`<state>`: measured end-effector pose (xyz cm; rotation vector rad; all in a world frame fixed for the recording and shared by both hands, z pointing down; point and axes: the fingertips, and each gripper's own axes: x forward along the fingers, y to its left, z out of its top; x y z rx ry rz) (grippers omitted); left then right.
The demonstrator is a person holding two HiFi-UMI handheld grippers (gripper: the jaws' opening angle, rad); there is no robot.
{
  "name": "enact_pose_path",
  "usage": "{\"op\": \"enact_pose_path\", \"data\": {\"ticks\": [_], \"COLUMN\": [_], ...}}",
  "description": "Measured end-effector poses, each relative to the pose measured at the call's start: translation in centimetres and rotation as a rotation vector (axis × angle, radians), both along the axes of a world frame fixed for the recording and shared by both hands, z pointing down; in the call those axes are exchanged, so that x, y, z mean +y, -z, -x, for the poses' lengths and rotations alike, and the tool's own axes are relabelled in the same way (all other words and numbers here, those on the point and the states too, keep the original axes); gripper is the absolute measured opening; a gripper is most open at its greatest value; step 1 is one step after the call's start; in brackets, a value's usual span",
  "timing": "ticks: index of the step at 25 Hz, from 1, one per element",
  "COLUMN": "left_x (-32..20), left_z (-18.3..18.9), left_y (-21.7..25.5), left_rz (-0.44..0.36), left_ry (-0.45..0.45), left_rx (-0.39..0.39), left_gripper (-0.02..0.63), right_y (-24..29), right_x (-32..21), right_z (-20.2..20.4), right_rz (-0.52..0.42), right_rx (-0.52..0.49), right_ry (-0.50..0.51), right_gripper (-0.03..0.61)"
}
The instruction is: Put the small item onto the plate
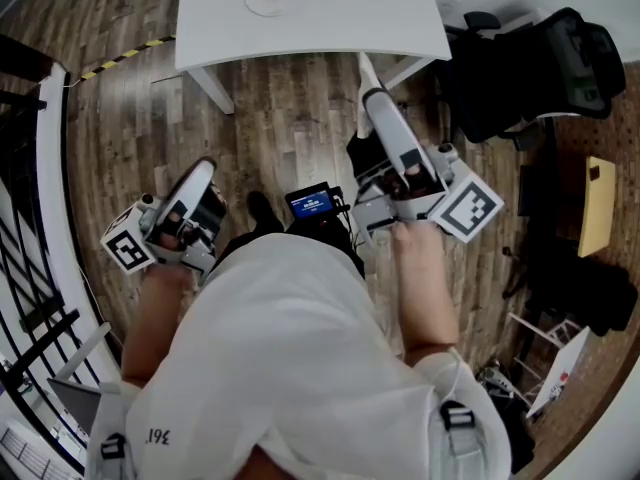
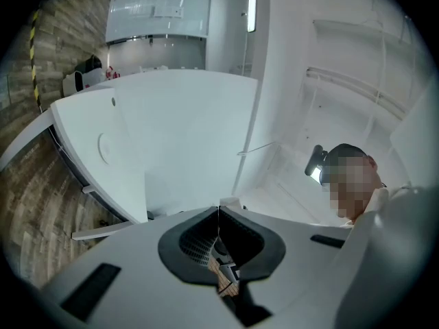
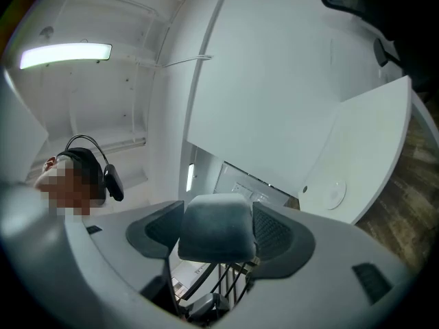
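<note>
Right claw (image 1: 373,98) pinches item (image 3: 214,230) mid-body: grey, rounded, probably soft and light, low slip risk. Left claw (image 2: 218,214) pressed together, empty. Plate (image 1: 268,1) sits on tabletop (image 1: 340,23).

Fisheye on all three views: black vignette eats the corners and straight edges bow. The head view is evenly lit from above, and the white counter (image 1: 310,18) glares so hard that the plate (image 1: 268,3) barely reads. The wood floor (image 1: 290,118) is dimmer, and the black office chair (image 1: 540,68) sinks into shadow. The left gripper view is bright and milky, with a light strip (image 2: 252,12) burning white. In the right gripper view a tube lamp (image 3: 65,55) is blown out at upper left. The small grey item (image 3: 216,226) between the jaws is soft, close and shaded.
</note>
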<state>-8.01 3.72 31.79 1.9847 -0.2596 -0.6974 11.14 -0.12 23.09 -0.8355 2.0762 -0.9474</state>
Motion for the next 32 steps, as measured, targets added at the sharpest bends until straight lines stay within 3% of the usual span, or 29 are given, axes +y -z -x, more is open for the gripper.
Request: {"op": "enact_pose_path", "data": {"ticks": [8, 16, 24, 32], "left_x": [-4.7, -12.1, -19.4, -22.4], "left_z": [0.7, 0.7, -2.9, -5.2], "left_y": [-1.0, -1.3, 0.5, -1.1], "left_rz": [0.031, 0.034, 0.017, 0.065], "left_ry": [0.009, 0.118, 0.187, 0.219], "left_rx": [0.007, -0.027, -0.016, -0.014], "left_gripper": [0.006, 0.006, 0.008, 0.006], "right_y": [-2.0, -3.7, -4.1, -7.5], "right_x": [-5.9, -15.8, -24.8, -28.6], "right_z": [1.0, 1.4, -0.9, -2.4], "right_rz": [0.052, 0.072, 0.084, 0.134], "right_rx": [0.058, 0.064, 0.134, 0.190], "right_ry": [0.014, 0.118, 0.187, 0.221], "right_gripper": [0.318, 0.317, 0.318, 0.318]}}
